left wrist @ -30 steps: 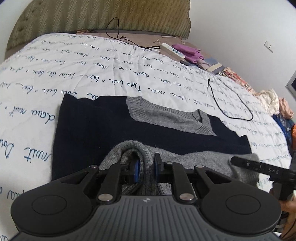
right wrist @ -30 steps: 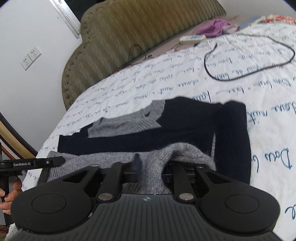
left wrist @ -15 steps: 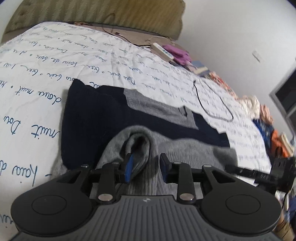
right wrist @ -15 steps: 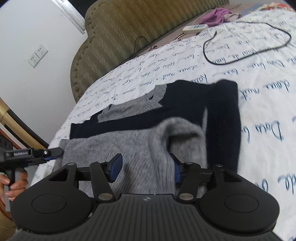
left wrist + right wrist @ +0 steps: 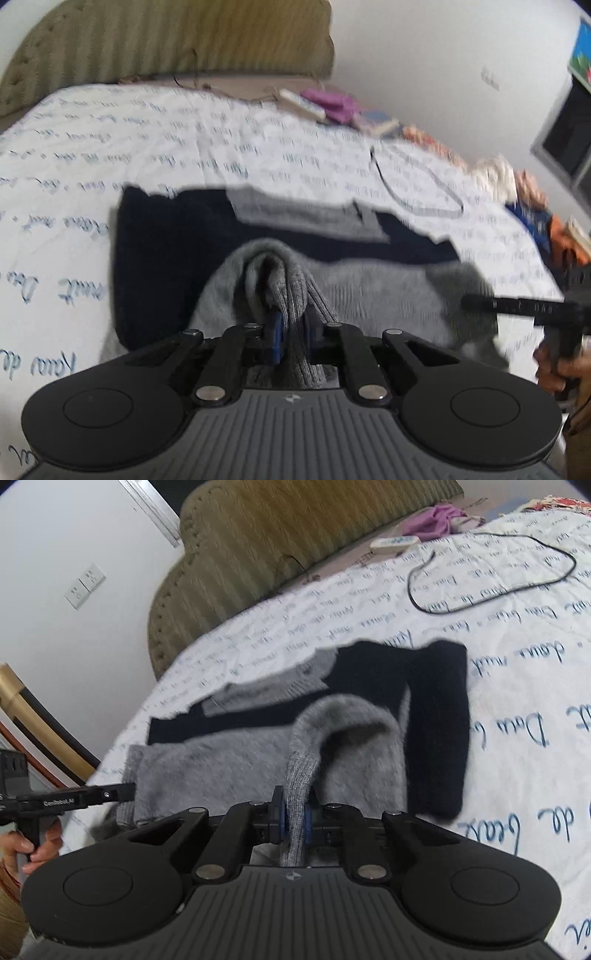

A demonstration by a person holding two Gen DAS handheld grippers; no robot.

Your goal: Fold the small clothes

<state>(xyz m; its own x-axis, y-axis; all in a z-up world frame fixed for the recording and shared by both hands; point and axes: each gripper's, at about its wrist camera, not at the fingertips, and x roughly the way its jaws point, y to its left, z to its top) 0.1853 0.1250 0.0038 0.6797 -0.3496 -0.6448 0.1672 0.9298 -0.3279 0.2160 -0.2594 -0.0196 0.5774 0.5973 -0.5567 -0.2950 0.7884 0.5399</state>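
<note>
A navy and grey knit sweater (image 5: 166, 258) lies flat on the bed, and it also shows in the right wrist view (image 5: 436, 716). Its grey ribbed hem (image 5: 369, 291) is at the near edge. My left gripper (image 5: 293, 326) is shut on the left corner of the grey hem and lifts it into a peak. My right gripper (image 5: 293, 818) is shut on the right corner of the grey hem (image 5: 306, 775) and lifts it too. Each view shows the other gripper at the far end of the hem.
The bed has a white sheet with blue script (image 5: 92, 147) and an olive headboard (image 5: 295, 535). A black cable (image 5: 498, 576) loops beyond the sweater. A remote (image 5: 395, 542), purple cloth (image 5: 432, 520) and piled clothes (image 5: 517, 184) lie at the far side.
Both grippers opened around the grey hem half a second ago, then closed on it and raised it off the sweater. The left view is blurred by motion.
</note>
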